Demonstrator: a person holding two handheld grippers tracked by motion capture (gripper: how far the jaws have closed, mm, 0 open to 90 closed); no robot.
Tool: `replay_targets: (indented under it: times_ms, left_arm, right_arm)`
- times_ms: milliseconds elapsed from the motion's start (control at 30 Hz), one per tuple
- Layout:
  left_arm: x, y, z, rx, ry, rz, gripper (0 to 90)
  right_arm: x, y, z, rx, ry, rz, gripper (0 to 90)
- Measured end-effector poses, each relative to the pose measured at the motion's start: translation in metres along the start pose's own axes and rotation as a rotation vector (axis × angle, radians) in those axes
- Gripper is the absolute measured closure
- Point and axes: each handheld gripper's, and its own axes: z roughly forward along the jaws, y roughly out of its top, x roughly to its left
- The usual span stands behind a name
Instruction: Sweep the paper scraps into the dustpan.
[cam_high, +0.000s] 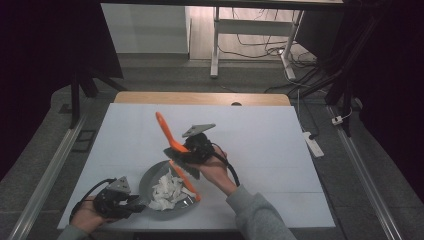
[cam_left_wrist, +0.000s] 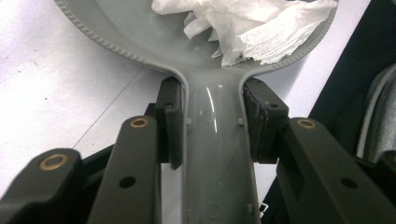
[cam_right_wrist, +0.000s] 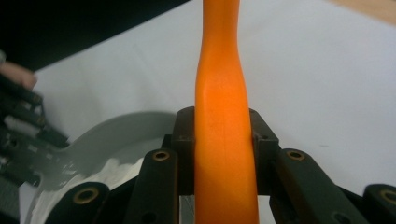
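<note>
Left gripper (cam_high: 131, 204) clamped on pan (cam_high: 150, 181) handle at worktop (cam_high: 270, 140) front, right gripper (cam_high: 186, 156) clamped mid-spatula (cam_high: 175, 145) (long axis steep), blade apparently down over paper (cam_high: 167, 192) in the pan.

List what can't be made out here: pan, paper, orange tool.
- Orange tool: its working end in the high view is partly behind the right gripper and hand; in the right gripper view both ends run off the frame.
- Grey pan: far rim cut off by the top edge of the left gripper view.
- White paper in the pan: too small and crumpled in the high view to count pieces.
</note>
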Motion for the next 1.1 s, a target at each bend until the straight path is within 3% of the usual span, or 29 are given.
replay_targets:
  times_ms: [133,233,267,367,400,467,567,600,633,667,700,767,867,933,1000,1033,1100]
  left_arm:
    - [0.000,0.000,0.000,0.001,0.001,0.000,61.5]
    - [0.000,0.000,0.000,-0.001,0.001,-0.002,61.5]
    - [0.000,0.000,0.000,-0.001,0.001,-0.002,61.5]
    - [0.000,0.000,0.001,-0.001,0.002,-0.004,61.5]
    - [0.000,0.000,0.001,-0.001,0.002,-0.004,61.5]
    - [0.000,0.000,0.001,0.000,0.002,-0.004,61.5]
    - [0.000,0.000,0.001,-0.001,0.002,-0.005,61.5]
    - [0.000,0.000,0.001,-0.001,0.001,-0.005,61.5]
    - [0.001,0.000,0.001,-0.001,0.001,-0.005,61.5]
    - [0.001,0.000,0.001,-0.001,0.000,-0.005,61.5]
    - [0.001,0.000,0.001,-0.001,0.000,-0.004,61.5]
    - [0.001,0.000,0.001,-0.001,0.000,-0.004,61.5]
    - [0.001,0.000,0.001,0.000,-0.002,-0.003,61.5]
    - [0.001,0.000,0.001,0.000,-0.001,-0.003,61.5]
    - [0.001,0.000,0.001,-0.001,-0.001,-0.004,61.5]
    - [0.001,0.000,0.001,-0.001,-0.001,-0.004,61.5]
    - [0.001,0.000,0.001,-0.001,0.000,-0.004,61.5]
  right_arm:
    - [-0.025,0.001,-0.013,-0.012,-0.056,0.041,70.4]
    - [-0.031,-0.002,-0.013,0.003,-0.046,0.066,70.4]
    - [-0.030,-0.006,-0.011,0.021,-0.002,0.092,70.4]
    - [-0.022,-0.010,-0.008,0.059,0.023,0.057,70.4]
    - [-0.015,-0.013,-0.003,0.083,0.014,0.023,70.4]
    - [-0.014,-0.017,0.002,0.098,-0.003,0.013,70.4]
    - [-0.020,-0.018,0.004,0.091,-0.014,0.034,70.4]
    - [-0.028,-0.018,0.003,0.076,-0.039,0.056,70.4]
    - [-0.032,-0.018,0.003,0.077,-0.075,0.048,70.4]
    - [-0.032,-0.018,0.003,0.077,-0.075,0.048,70.4]
    - [-0.042,-0.019,0.007,0.100,-0.155,0.045,70.4]
    - [-0.052,-0.023,0.012,0.127,-0.199,0.056,70.4]
    - [-0.057,-0.026,0.020,0.165,-0.217,0.062,70.5]
    - [-0.056,-0.026,0.022,0.169,-0.210,0.063,70.5]
    - [-0.042,-0.024,0.029,0.182,-0.177,0.040,70.5]
    - [-0.042,-0.024,0.029,0.182,-0.177,0.040,70.5]
    - [-0.019,-0.025,0.035,0.204,-0.138,-0.010,70.5]
